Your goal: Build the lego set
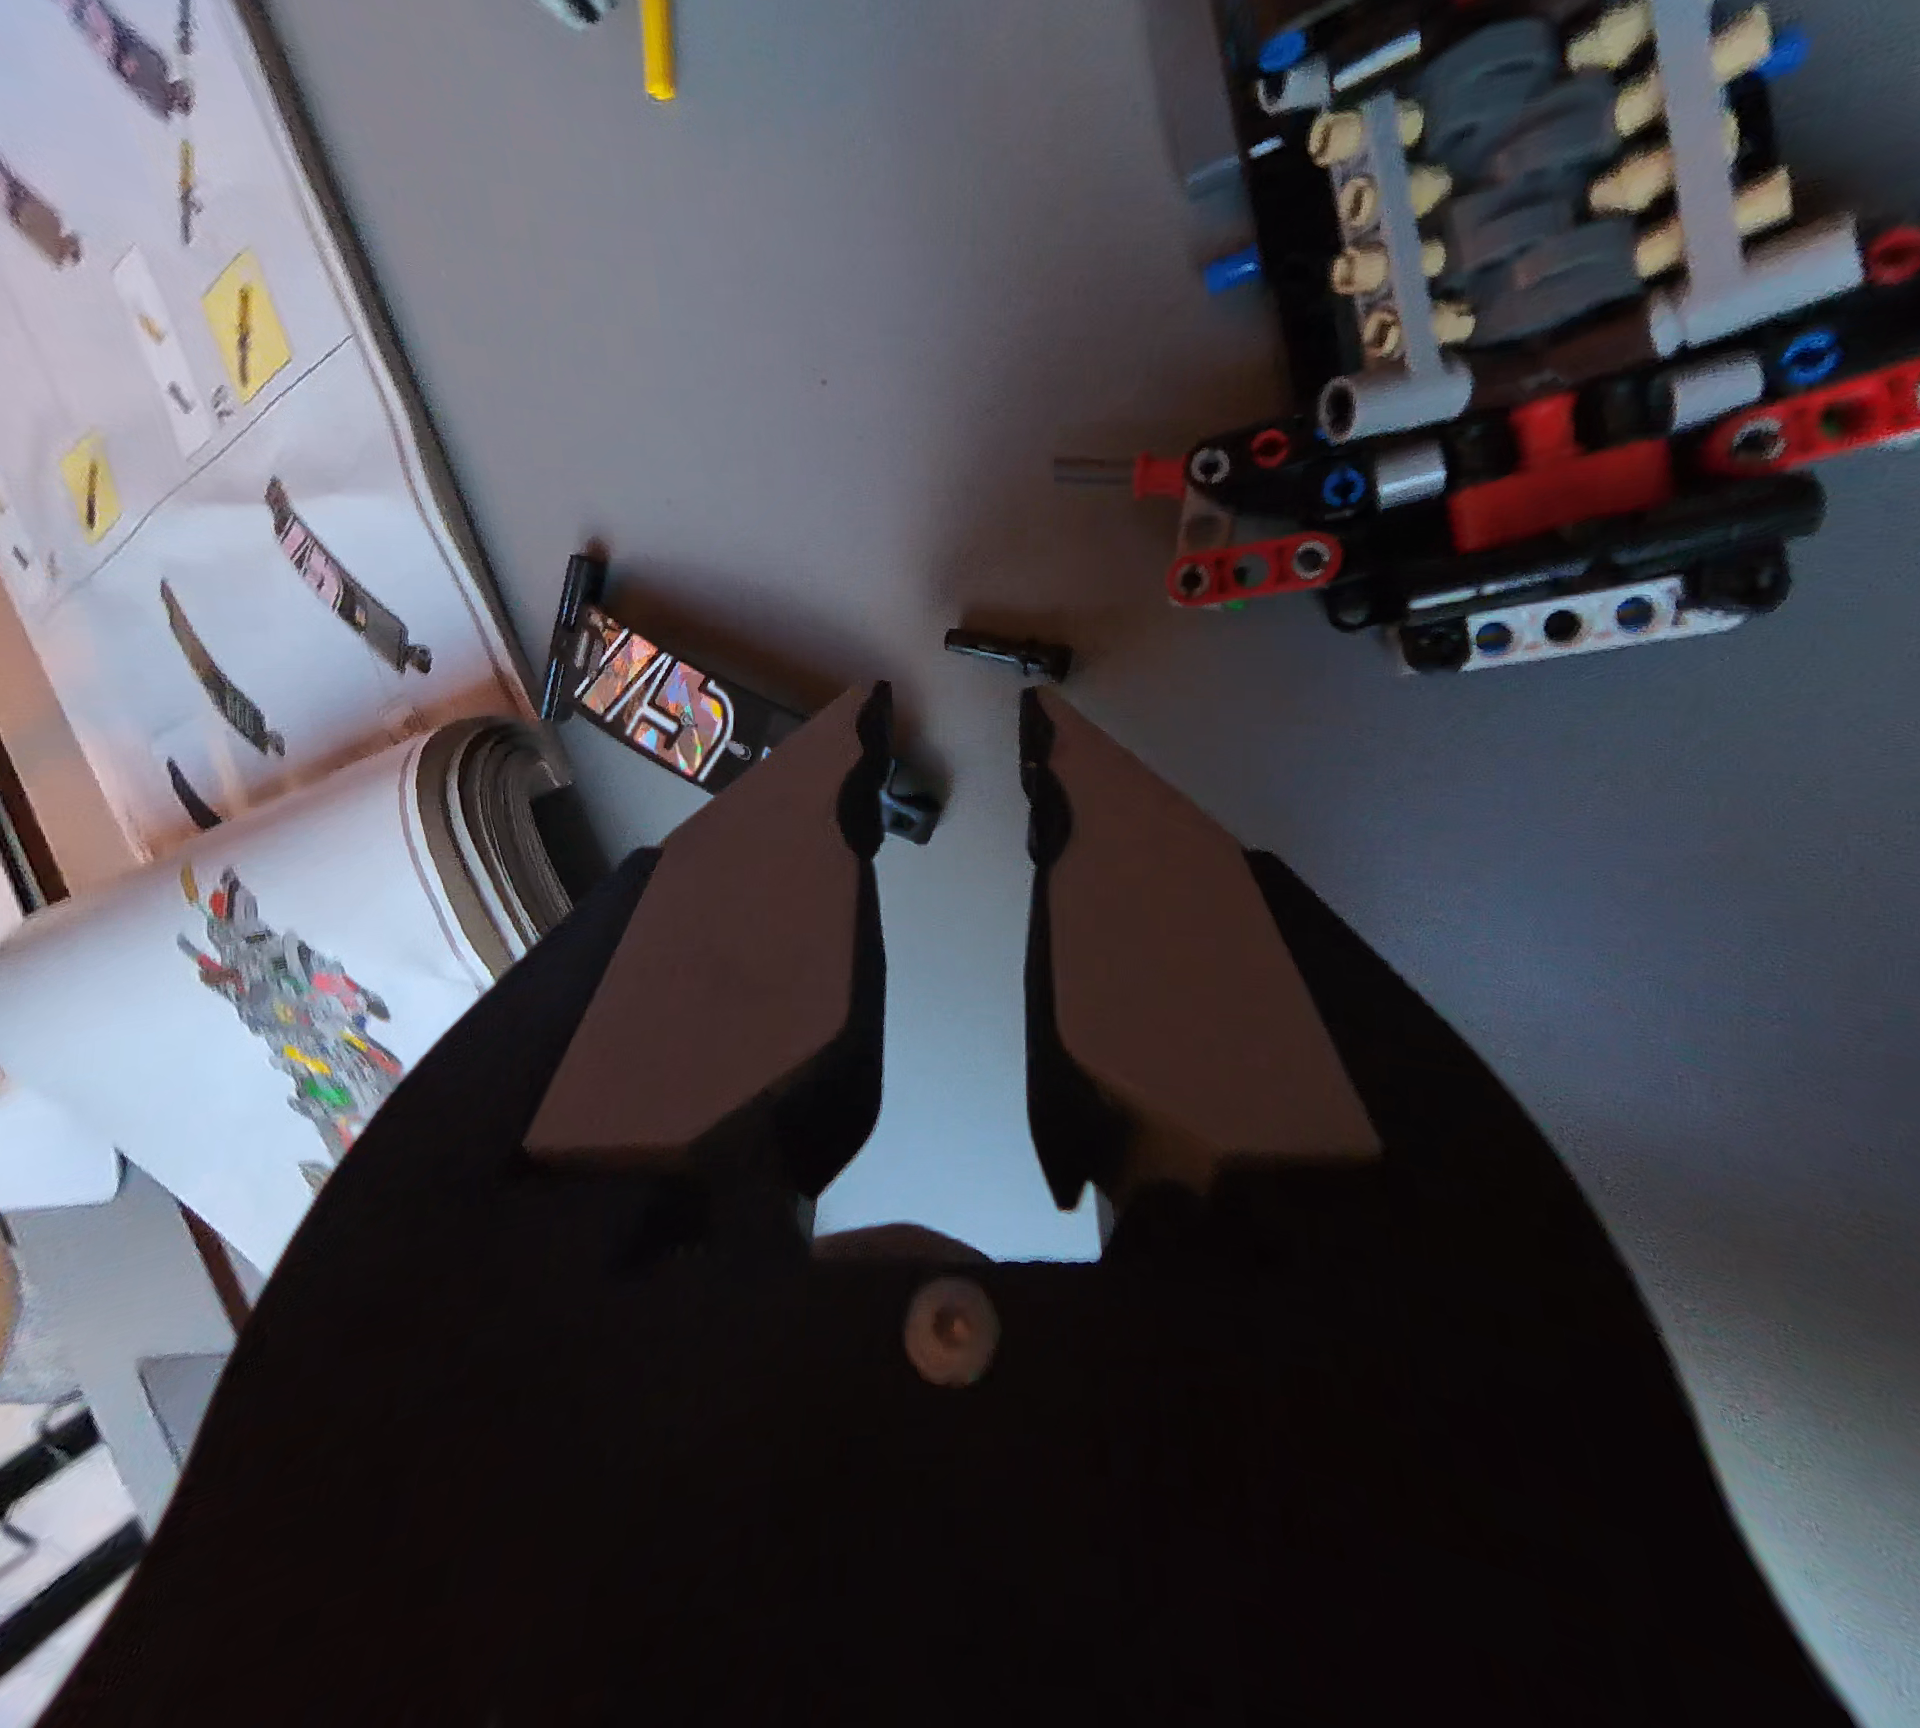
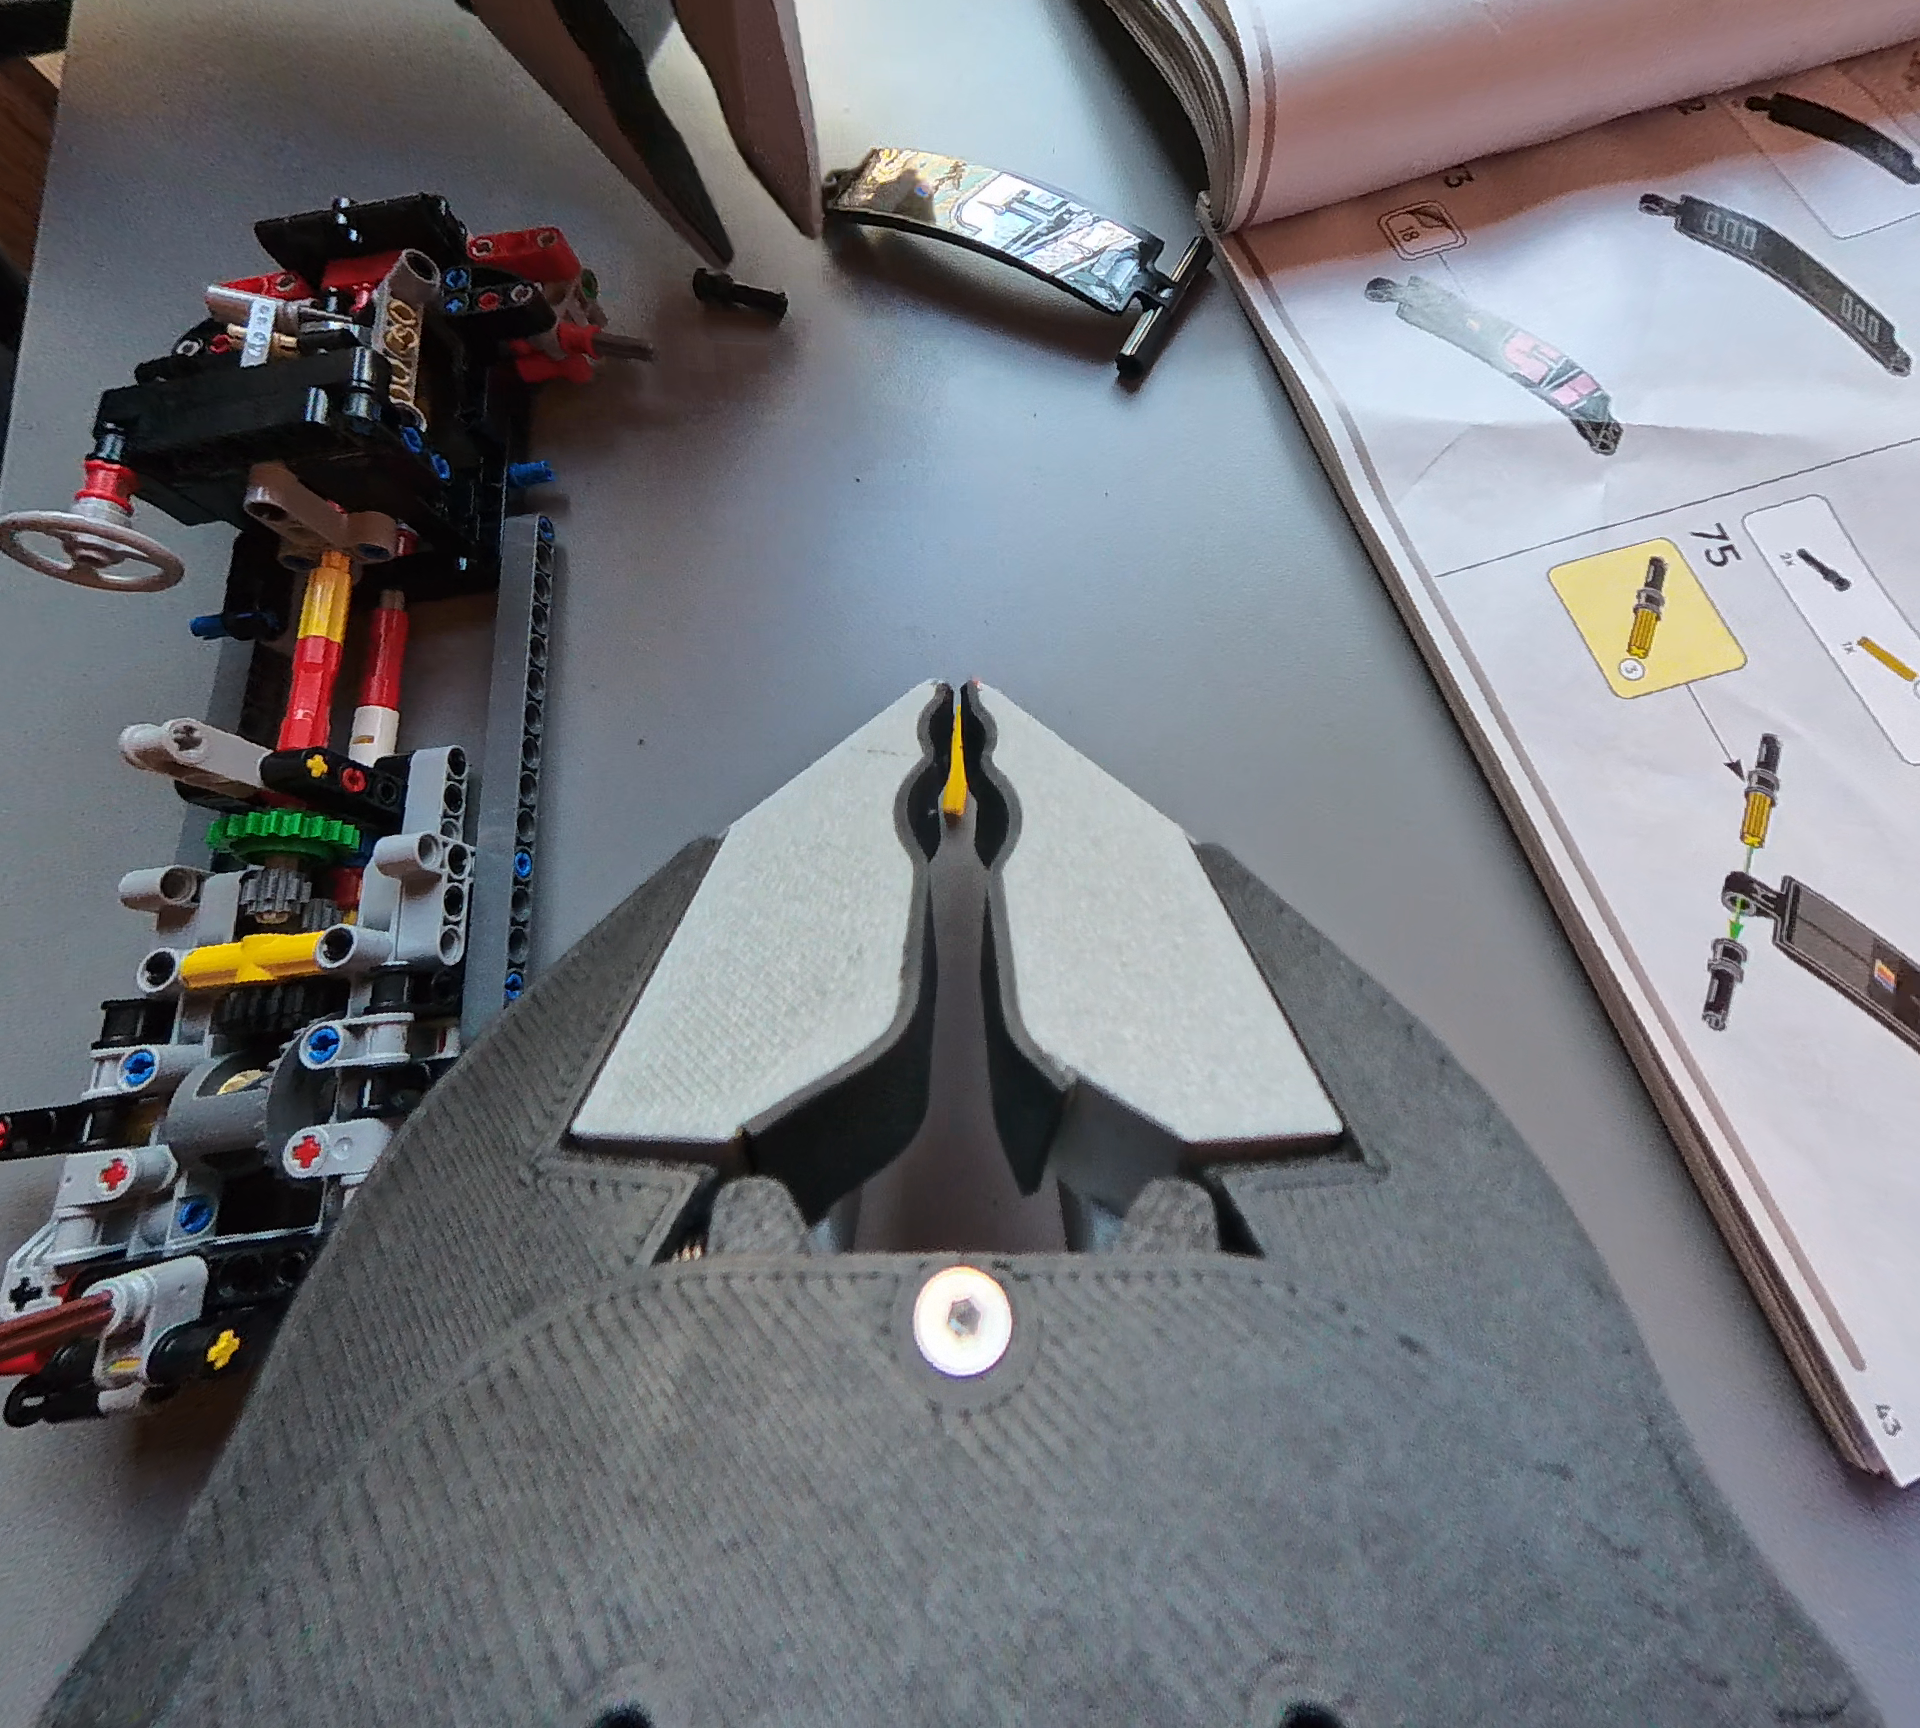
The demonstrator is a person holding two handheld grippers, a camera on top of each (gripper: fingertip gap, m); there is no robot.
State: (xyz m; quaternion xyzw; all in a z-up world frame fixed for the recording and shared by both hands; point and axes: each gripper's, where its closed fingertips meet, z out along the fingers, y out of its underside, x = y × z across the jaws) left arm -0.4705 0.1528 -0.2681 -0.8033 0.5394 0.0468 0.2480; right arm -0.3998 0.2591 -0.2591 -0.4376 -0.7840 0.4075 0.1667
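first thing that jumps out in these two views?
The half-built brick chassis, a dense mix of red, yellow, green and grey, along the left of the grey table. Next, the open instruction booklet on the right, with a curved black panel bearing a shiny sticker lying beside it. The right gripper has its jaws closed on a thin yellow piece; the left gripper stands open just short of a small black pin.

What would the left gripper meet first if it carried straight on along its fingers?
Probably the small black pin lying on the grey table just ahead of the left gripper, whose fingers stand apart. Depth is unclear, so it might pass over it.
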